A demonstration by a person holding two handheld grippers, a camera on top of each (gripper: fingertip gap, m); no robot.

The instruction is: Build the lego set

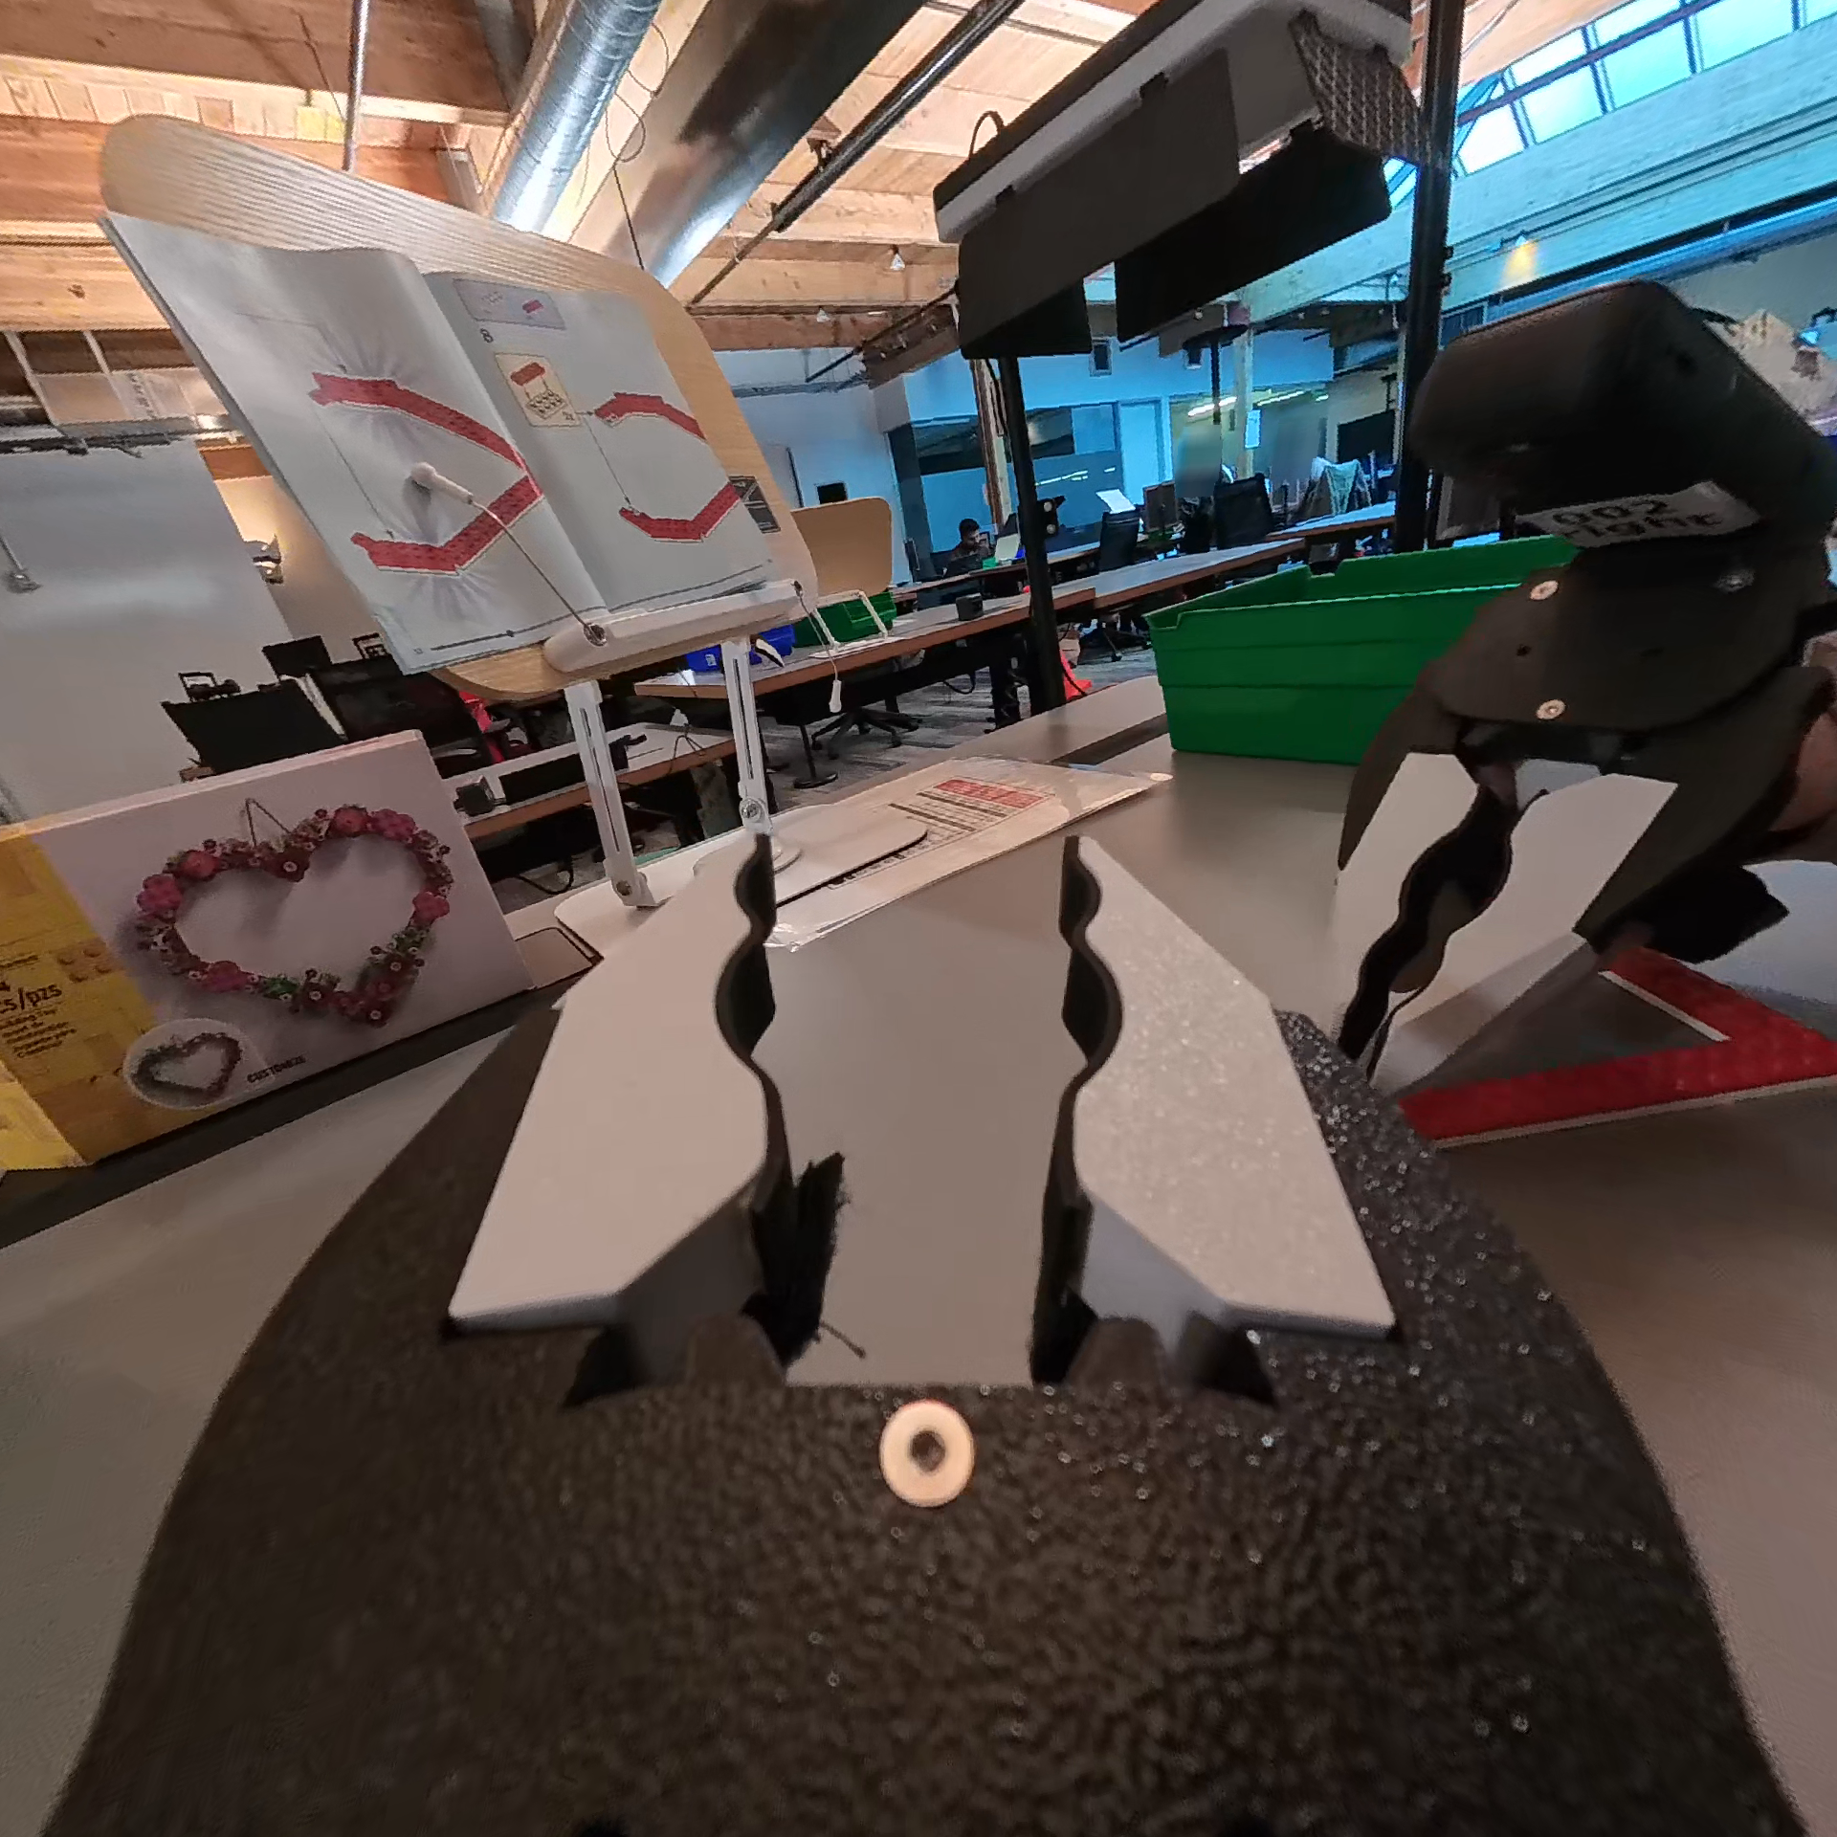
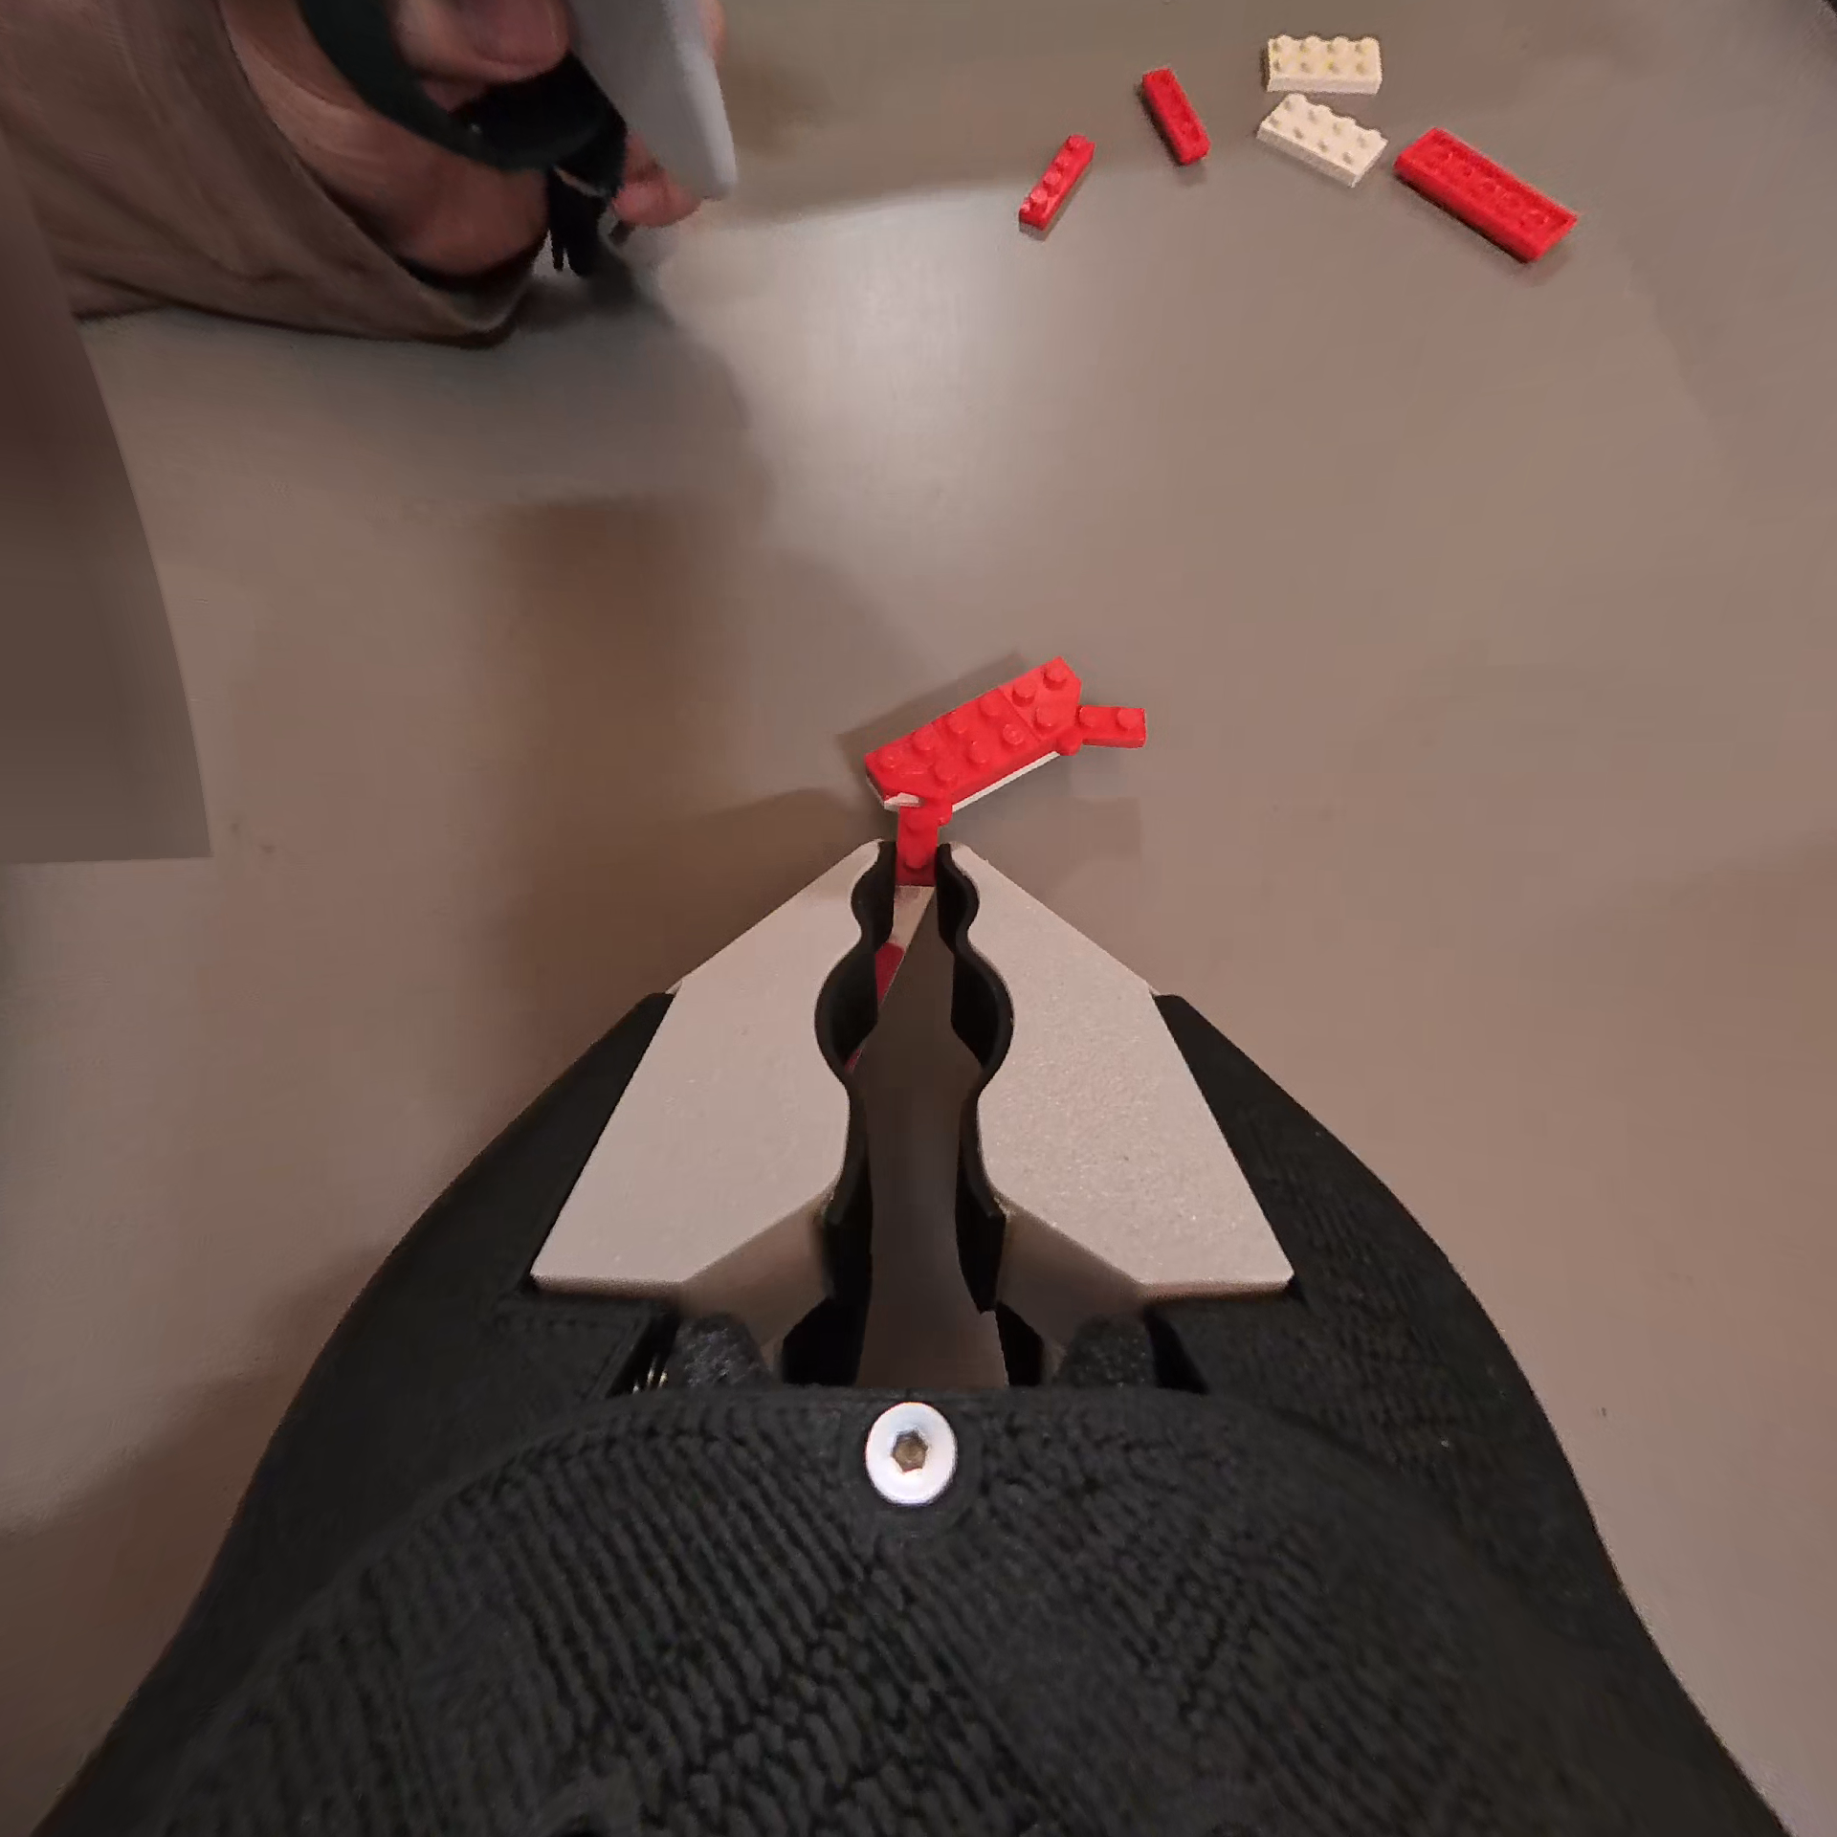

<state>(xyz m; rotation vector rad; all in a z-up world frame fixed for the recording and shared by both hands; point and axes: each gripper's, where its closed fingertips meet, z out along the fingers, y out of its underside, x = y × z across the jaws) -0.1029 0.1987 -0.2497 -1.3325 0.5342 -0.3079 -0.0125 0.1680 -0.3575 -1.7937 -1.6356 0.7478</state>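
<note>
We take the open instruction booklet [image 1: 467, 447] on its wooden stand as our landmark. Left of and below it sits the set's box [image 1: 249, 934] with the flower heart pictured on it. Directly in front of the booklet, the left hand-held gripper [image 1: 919, 934] hovers over the bench [image 1: 994, 1093] with its jaws spread wide and nothing between them. Right of the booklet are stacked green bins [image 1: 1322, 646], and nearer us the right hand-held gripper [image 2: 919, 860], pinched narrow on one arm of the red plate assembly [image 2: 1004, 736], an angled strip with a white layer underneath; its far end seems to rest on the bench. Farthest right, beyond the assembly, lie the loose parts: two narrow red plates [image 2: 1056, 184], two white bricks [image 2: 1322, 65] and a wider red plate [image 2: 1484, 194].

We judge we are partway through extending the red frame shown on the booklet's pages. Next, we reckon, the free left hand-held gripper should fetch a loose plate while the right steadies the assembly, then line up studs squarely and press without flexing the joints
</note>
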